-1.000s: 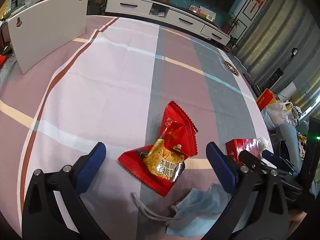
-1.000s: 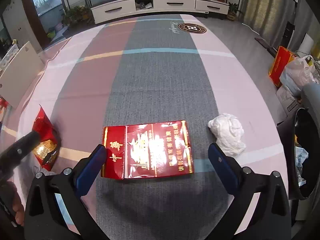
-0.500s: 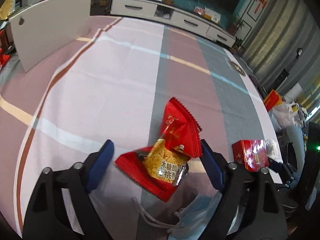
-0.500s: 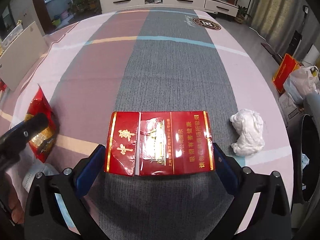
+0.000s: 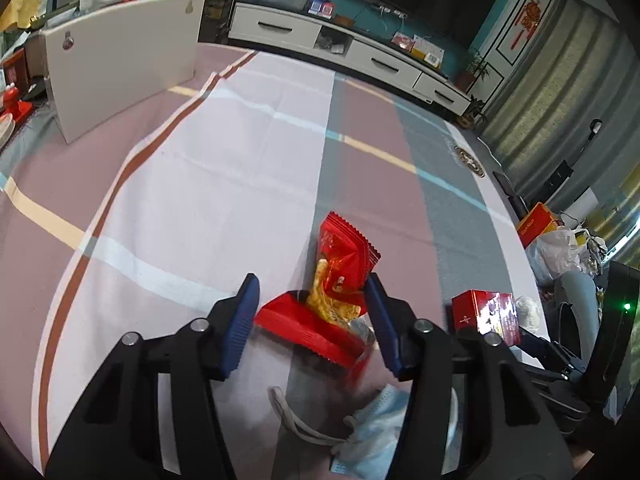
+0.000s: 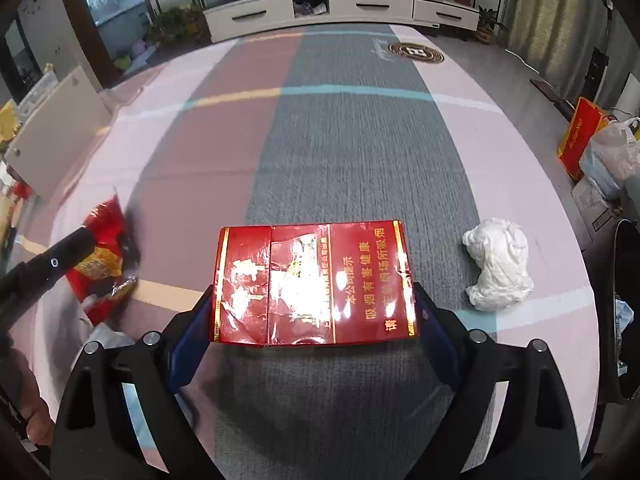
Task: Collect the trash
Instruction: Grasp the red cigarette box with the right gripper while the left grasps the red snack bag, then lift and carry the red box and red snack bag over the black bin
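Note:
A red snack wrapper (image 5: pixel 336 292) with yellow print lies crumpled between the blue pads of my left gripper (image 5: pixel 310 312), which has closed in on it and lifts it off the striped tablecloth. It also shows in the right wrist view (image 6: pixel 100 260). My right gripper (image 6: pixel 312 332) is shut on a red cigarette carton (image 6: pixel 312 280), held flat above the cloth; the carton also shows in the left wrist view (image 5: pixel 486 314). A blue face mask (image 5: pixel 376 436) lies below the left gripper. A crumpled white tissue (image 6: pixel 500 264) lies right of the carton.
A white board (image 5: pixel 120 56) stands at the table's far left. A dark trash bin (image 6: pixel 624 312) sits off the right edge. Bags (image 6: pixel 600 148) lie on the floor beyond. A white TV cabinet (image 6: pixel 340 8) stands at the back.
Both grippers have closed. The left one pinched the snack wrapper and crumpled it upward. The right one gripped the cigarette carton and raised it.

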Available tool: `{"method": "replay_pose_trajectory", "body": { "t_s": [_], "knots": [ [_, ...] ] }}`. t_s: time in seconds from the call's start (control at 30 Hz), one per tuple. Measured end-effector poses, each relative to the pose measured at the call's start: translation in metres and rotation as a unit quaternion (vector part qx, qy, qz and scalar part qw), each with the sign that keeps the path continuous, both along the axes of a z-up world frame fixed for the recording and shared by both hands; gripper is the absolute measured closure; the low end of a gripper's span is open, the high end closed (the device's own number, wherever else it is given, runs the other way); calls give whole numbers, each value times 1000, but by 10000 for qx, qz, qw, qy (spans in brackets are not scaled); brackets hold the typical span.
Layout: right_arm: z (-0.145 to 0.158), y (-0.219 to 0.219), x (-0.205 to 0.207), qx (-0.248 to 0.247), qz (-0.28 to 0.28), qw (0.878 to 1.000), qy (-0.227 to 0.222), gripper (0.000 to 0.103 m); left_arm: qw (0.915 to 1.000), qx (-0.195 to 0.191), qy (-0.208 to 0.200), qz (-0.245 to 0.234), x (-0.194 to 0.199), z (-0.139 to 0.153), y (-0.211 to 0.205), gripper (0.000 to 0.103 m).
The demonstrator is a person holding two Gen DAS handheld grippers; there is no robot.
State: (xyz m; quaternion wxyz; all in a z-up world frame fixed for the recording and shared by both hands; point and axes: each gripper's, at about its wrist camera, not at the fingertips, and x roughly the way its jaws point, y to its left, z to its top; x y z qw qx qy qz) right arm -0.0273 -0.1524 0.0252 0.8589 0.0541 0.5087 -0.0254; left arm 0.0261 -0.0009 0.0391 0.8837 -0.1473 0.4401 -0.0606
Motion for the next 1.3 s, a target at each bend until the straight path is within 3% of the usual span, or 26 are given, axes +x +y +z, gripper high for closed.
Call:
{"method": "replay_pose_trajectory", "body": {
  "t_s": [0.17, 0.33, 0.93, 1.3],
  "knots": [
    [7, -2, -3, 100, -9, 9999, -112, 13, 10000, 7, -30, -34, -2, 2, -1, 55],
    [13, -4, -6, 157, -38, 9997, -196, 13, 9999, -108, -77, 0, -5, 9, 2, 55],
    [49, -18, -27, 337, -193, 9966, -728, 13, 9936, -345, -1074, -105, -54, 77, 10, 54],
    [74, -22, -40, 374, -201, 9933, -1072, 13, 9883, -449, -1434, -256, -77, 101, 4, 54]
  ]
}}
